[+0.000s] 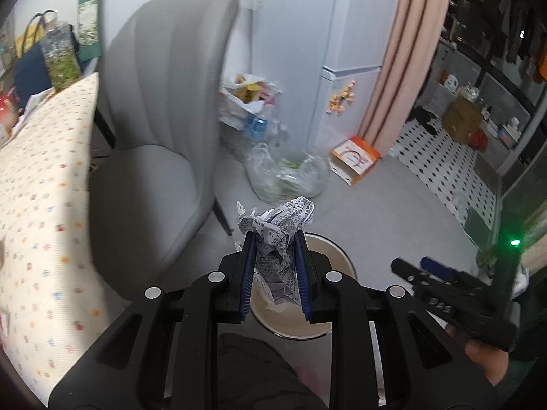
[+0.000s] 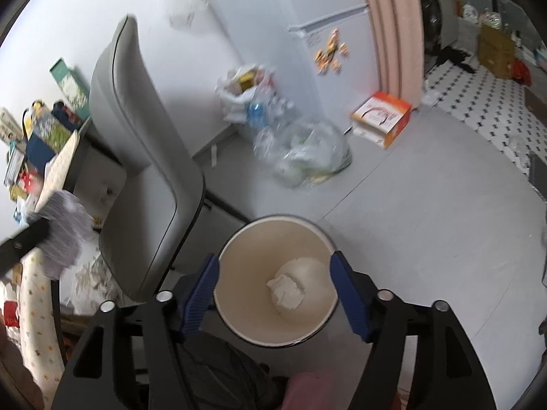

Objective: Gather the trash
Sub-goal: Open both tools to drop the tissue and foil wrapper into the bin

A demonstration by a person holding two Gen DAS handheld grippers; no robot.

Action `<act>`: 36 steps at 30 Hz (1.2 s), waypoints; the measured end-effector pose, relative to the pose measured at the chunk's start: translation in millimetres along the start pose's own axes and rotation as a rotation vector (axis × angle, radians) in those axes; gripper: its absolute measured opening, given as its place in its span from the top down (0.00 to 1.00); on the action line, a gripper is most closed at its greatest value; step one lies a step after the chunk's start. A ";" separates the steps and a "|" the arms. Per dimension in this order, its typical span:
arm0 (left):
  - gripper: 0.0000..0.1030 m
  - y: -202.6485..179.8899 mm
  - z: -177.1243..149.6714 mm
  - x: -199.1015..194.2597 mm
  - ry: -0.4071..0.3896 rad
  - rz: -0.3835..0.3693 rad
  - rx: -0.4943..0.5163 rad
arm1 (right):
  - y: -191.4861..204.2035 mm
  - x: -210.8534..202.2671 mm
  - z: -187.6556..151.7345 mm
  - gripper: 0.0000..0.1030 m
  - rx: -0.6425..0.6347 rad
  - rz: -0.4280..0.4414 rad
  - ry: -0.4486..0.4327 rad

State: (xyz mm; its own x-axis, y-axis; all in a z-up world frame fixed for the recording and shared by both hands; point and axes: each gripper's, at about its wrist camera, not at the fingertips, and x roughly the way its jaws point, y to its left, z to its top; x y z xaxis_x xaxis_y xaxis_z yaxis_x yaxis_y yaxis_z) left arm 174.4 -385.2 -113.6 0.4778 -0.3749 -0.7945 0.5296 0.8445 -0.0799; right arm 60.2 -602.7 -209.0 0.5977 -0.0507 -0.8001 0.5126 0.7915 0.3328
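Note:
My left gripper [image 1: 274, 235] is shut on a crumpled wad of printed paper [image 1: 280, 218], held over the near rim of a round cream trash bin [image 1: 342, 253] on the floor. The right wrist view catches that same printed wad [image 2: 65, 232] at the far left, with one black finger [image 2: 24, 241] on it. My right gripper [image 2: 273, 258] stands open above the bin [image 2: 239, 235] with nothing between its blue pads. A white crumpled paper wad [image 2: 287, 294] lies at the bottom of the bin. In the left wrist view the right gripper [image 1: 412, 262] sits low on the right.
A grey padded chair [image 1: 164, 109] stands just left of the bin, beside a table with a dotted cloth [image 1: 41, 177]. Beyond the bin lie a clear plastic bag [image 1: 287, 174], an orange-and-white box [image 1: 355, 159] and a white bag with bottles [image 1: 246, 102]. A fridge and a pink curtain stand behind them.

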 end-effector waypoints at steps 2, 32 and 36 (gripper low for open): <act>0.76 -9.2 2.6 6.0 0.015 -0.025 0.013 | -6.4 -13.6 2.4 0.27 0.011 -0.015 -0.028; 0.06 109.2 -18.6 -135.4 -0.332 0.182 -0.234 | 119.6 -98.4 -3.7 0.07 -0.218 -0.009 -0.233; 0.06 132.6 -34.7 -158.9 -0.374 0.198 -0.276 | 150.4 -109.3 -14.2 0.07 -0.283 0.012 -0.241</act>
State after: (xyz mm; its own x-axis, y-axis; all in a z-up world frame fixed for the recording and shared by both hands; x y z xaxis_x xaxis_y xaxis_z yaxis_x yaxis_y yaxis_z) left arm 144.4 -200.4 -18.9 0.7956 -0.2655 -0.5446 0.2219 0.9641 -0.1459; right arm 63.2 -469.4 -78.5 0.7483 -0.1555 -0.6449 0.3341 0.9282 0.1639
